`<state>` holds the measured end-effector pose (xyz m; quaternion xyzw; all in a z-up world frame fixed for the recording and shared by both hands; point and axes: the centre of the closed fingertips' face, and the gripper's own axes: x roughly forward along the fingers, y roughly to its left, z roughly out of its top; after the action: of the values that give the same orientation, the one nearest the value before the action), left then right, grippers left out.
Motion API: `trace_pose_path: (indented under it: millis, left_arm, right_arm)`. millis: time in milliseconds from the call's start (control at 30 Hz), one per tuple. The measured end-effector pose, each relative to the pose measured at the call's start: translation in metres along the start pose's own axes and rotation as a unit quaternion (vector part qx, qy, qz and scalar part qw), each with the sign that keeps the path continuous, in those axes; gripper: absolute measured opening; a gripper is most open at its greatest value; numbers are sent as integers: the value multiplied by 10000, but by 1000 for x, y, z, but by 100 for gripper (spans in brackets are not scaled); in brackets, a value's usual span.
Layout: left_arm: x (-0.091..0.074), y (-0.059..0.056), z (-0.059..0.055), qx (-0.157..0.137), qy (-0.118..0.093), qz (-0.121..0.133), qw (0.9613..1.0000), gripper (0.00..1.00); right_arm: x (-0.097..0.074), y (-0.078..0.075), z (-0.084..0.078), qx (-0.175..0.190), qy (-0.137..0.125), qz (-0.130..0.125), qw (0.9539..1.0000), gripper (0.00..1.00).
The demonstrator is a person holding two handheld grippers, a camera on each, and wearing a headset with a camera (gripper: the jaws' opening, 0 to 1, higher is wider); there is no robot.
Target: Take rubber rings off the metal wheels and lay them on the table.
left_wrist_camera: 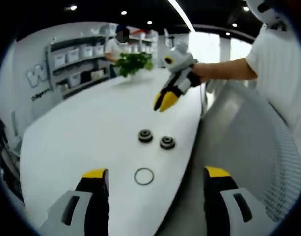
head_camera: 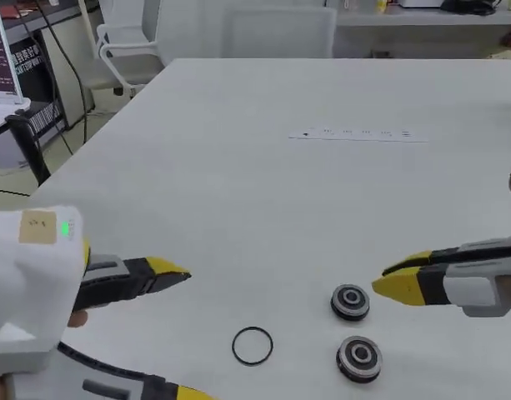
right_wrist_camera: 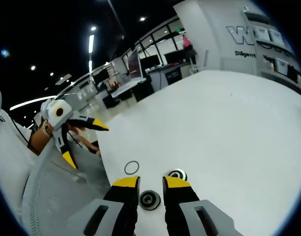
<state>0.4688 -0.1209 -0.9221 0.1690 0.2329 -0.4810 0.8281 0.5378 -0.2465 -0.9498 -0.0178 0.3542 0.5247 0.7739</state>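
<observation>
- The left gripper point(head_camera: 184, 332) sits at the lower left of the head view. Its jaws are spread wide, one yellow tip at mid-left and the other at the bottom edge, and they hold nothing. In its own view point(left_wrist_camera: 155, 173) the jaws rise at the bottom left and bottom right.
- The ring point(head_camera: 252, 346), thin and black, lies flat on the white bench point(head_camera: 263, 167) at the lower centre of the head view. It is right of the left gripper and left of the wheels, touching neither. In the left gripper view the ring point(left_wrist_camera: 144, 176) shows low in the centre, between the two jaw tips and apart from both.
- The upper wheel point(head_camera: 350, 302) and lower wheel point(head_camera: 359, 358) rest on the bench at the lower right of the head view, close together but apart. Each is silver with a dark outer band. In the left gripper view they show mid-frame, side by side, above the ring.
- The right gripper point(head_camera: 382, 279) comes in from the right edge of the head view. Its yellow tips are just beside the upper wheel, to its right. The jaws are almost together, with only a narrow gap, and grip nothing. In its own view point(right_wrist_camera: 151, 182) one wheel shows through that gap, and the other is partly hidden behind the right-hand tip.
</observation>
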Motion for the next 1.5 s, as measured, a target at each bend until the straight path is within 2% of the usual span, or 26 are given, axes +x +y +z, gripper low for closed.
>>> trace_pose_path:
  millis: [100,167,233,300,433,567,633,667,700,733,800,833,867,933,1067,1233,1333,1433,1500]
  left_arm:
    - [7,-3,24,387,-84,-147,9991,75]
    - [13,-4,40,561,-231,-236,9979,73]
    - [21,-4,53,602,-354,-311,9971,73]
    - [30,-3,62,676,-358,-395,9963,71]
    - [48,-6,76,1164,-336,-566,9910,68]
    - [69,-7,87,1158,-421,-679,9901,65]
    - [80,-13,95,1031,-624,-832,9892,64]
    - [86,-21,99,914,-789,-1013,9875,64]
    - [90,-25,99,835,-804,-1149,9866,64]
    - [95,-28,95,798,-717,-1231,9866,63]
    - [106,-27,87,985,-559,-1231,9859,61]
    - [110,-26,84,1033,-511,-1215,9859,60]
    - [115,-25,82,1010,-484,-1208,9863,59]
    - [125,-24,76,626,-514,-1172,9898,58]
    - [133,-20,62,111,-679,-1008,9925,56]
    - [137,-15,41,56,-483,-993,9939,43]
    - [144,-14,28,-5,-228,-979,9949,37]
    - [148,-17,29,-49,-275,-974,9949,32]
    - [151,-20,25,-97,-220,-1000,9947,29]
  right_arm:
    - [0,-2,-14,-45,179,-17,9998,19]
    - [2,-1,-23,-34,289,3,9996,20]
    - [5,1,-32,-96,378,45,9992,22]
    - [8,3,-40,-148,476,72,9987,24]
    - [15,9,-51,-305,610,185,9975,25]
    - [20,15,-61,-451,769,332,9955,27]
    - [23,11,-64,-504,787,325,9951,27]
    - [24,10,-65,-501,783,313,9952,27]
    - [25,9,-66,-480,768,290,9955,27]
    - [26,7,-68,-459,784,230,9956,27]
    - [25,0,-70,-606,822,69,9947,27]
    - [26,-4,-67,-533,739,-60,9958,27]
    - [26,-4,-67,-532,727,-11,9959,27]
    - [28,-6,-67,-376,714,-10,9967,25]
    - [29,-3,-73,-431,806,23,9958,24]
    - [33,-3,-73,-630,841,20,9945,23]
    - [36,0,-72,-744,853,26,9936,23]
    - [37,0,-73,-964,916,-6,9911,22]
    - [38,1,-74,-1017,932,8,9904,21]
